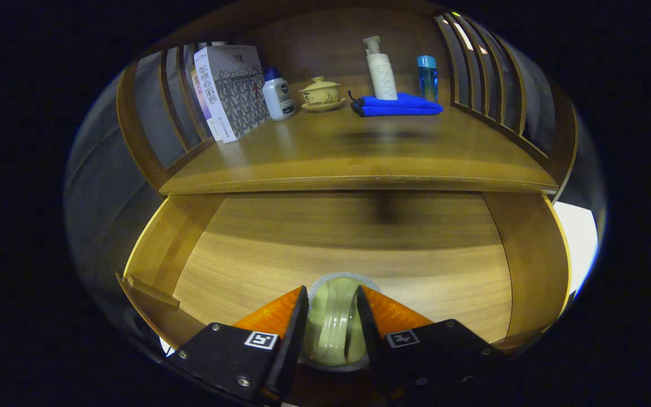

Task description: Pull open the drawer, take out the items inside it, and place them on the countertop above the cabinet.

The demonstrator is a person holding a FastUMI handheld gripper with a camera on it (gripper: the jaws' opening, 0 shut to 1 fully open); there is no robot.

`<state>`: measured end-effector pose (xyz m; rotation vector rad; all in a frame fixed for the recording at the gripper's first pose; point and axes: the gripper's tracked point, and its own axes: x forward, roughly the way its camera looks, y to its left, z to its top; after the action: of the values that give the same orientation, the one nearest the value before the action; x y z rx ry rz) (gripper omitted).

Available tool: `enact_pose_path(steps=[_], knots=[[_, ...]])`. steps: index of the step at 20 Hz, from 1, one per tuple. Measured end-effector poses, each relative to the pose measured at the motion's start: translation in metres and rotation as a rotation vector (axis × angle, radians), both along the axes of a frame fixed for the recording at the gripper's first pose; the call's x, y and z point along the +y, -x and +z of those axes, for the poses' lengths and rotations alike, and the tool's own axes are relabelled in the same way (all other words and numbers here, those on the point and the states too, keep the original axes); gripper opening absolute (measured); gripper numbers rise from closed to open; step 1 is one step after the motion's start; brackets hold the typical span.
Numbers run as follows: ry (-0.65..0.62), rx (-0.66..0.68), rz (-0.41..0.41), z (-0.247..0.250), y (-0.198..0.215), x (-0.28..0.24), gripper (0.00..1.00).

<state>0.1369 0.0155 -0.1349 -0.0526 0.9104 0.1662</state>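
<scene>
Already the drawer (348,254) stood pulled open, its floor bare apart from the pale green round item (334,325) that my gripper (332,308) clenched between both fingers, low over the drawer's front. It was not yet on the countertop (359,152), beside the blue cloth (398,105).

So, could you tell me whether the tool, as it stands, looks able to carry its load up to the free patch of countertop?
Probably yes. The tool is shut on a pale round object over the open drawer, and the countertop in front of the blue cloth is bare.
</scene>
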Motion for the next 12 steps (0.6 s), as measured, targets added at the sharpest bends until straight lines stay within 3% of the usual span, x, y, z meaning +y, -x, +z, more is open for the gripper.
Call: enact_pose_path(steps=[5, 12], knots=[[-0.011, 0.022, -0.031, -0.004, 0.002, -0.005, 0.28], [-0.018, -0.078, -0.009, 0.015, 0.000, -0.004, 0.23]])
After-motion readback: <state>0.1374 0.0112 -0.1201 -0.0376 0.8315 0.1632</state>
